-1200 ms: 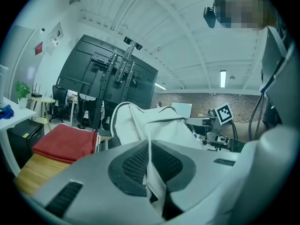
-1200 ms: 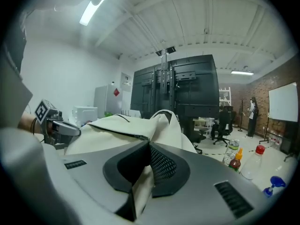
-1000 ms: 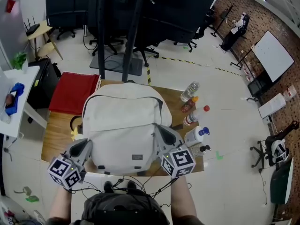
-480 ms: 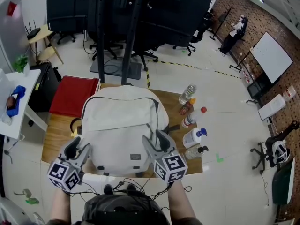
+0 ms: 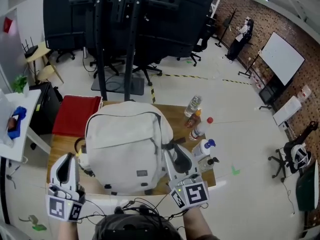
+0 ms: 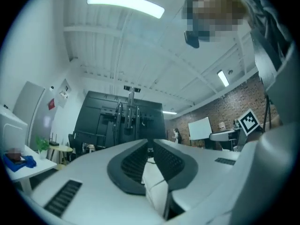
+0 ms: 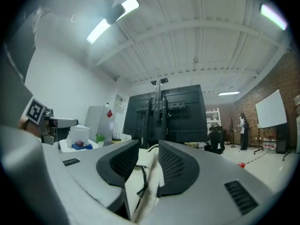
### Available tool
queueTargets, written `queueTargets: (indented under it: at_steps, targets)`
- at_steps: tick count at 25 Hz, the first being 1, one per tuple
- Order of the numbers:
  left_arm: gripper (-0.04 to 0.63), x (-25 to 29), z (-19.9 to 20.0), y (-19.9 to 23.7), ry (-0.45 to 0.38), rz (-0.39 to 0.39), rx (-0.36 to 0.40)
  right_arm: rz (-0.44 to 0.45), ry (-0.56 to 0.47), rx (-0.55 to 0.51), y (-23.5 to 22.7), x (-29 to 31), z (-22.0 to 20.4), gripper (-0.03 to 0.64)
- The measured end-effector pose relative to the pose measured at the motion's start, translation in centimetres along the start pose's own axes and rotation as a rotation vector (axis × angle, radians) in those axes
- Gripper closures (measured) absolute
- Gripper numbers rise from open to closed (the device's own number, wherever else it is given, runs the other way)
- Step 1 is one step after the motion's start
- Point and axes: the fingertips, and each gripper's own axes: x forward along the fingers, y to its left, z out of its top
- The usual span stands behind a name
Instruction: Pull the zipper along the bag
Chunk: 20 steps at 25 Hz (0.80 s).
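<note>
A white backpack (image 5: 125, 144) lies on the wooden table (image 5: 60, 144). My left gripper (image 5: 66, 160) stands just off the bag's front left corner. In the left gripper view its jaws (image 6: 151, 146) are narrow and closing, with a pale fold of bag fabric (image 6: 157, 189) pinched low between them. My right gripper (image 5: 176, 151) is at the bag's right side. In the right gripper view its jaws (image 7: 149, 146) stand wider and are closing on bunched white fabric (image 7: 150, 172) that carries a black zipper cord (image 7: 142, 186). The zipper track itself is hidden from both gripper views.
Bottles (image 5: 192, 105) and a white spray bottle (image 5: 206, 146) stand on the table's right end, close to my right gripper. A red cushion (image 5: 75, 115) lies at the far left. A black stand (image 5: 115, 34) and office chairs are behind the table.
My left gripper has slid left and back from the bag's front left corner. The right gripper stays at the bag's right side. The head view has shifted a little.
</note>
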Motion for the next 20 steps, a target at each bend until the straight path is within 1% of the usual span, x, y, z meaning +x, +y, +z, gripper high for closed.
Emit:
queueTargets:
  at_steps: [1, 2, 3, 4, 6, 7, 10, 13, 16, 20]
  targets:
    - [0.546, -0.1, 1.0, -0.2, -0.031, 0.005, 0.000, -0.022, -0.031, -0.004, -0.5, -0.5, 1.1, 0.506]
    - [0.565, -0.3, 1.5, -0.4, -0.045, 0.014, 0.002, -0.041, -0.056, -0.011, -0.9, -0.9, 2.0, 0.541]
    - [0.565, -0.3, 2.0, -0.5, -0.055, 0.019, -0.013, -0.056, -0.071, -0.018, -1.3, -1.2, 2.5, 0.570]
    - [0.565, -0.2, 2.4, -0.8, -0.068, 0.016, -0.048, -0.066, -0.075, -0.020, -1.6, -1.4, 2.7, 0.606]
    - [0.565, -0.2, 2.5, -1.2, -0.078, 0.004, -0.118, -0.077, -0.068, -0.003, -2.0, -1.7, 2.5, 0.606]
    - [0.566, -0.2, 2.3, -1.5, -0.075, -0.004, -0.136, -0.082, -0.067, 0.009, -2.2, -1.9, 2.3, 0.607]
    - [0.566, 0.4, 2.3, -3.1, -0.070, -0.028, -0.151, -0.099, -0.083, 0.026, -2.3, -2.5, 2.2, 0.609]
    - [0.566, 0.7, 1.1, -4.1, -0.043, -0.036, -0.169, -0.106, -0.072, 0.022, -2.5, -2.7, 1.5, 0.609]
    - [0.566, 0.5, -0.8, -4.6, 0.014, -0.027, -0.146, -0.097, -0.059, 0.026, -2.4, -3.0, 0.9, 0.609]
    - [0.566, 0.5, -1.4, -5.4, 0.038, -0.030, -0.112, -0.074, -0.035, 0.007, -1.9, -2.8, 0.2, 0.609]
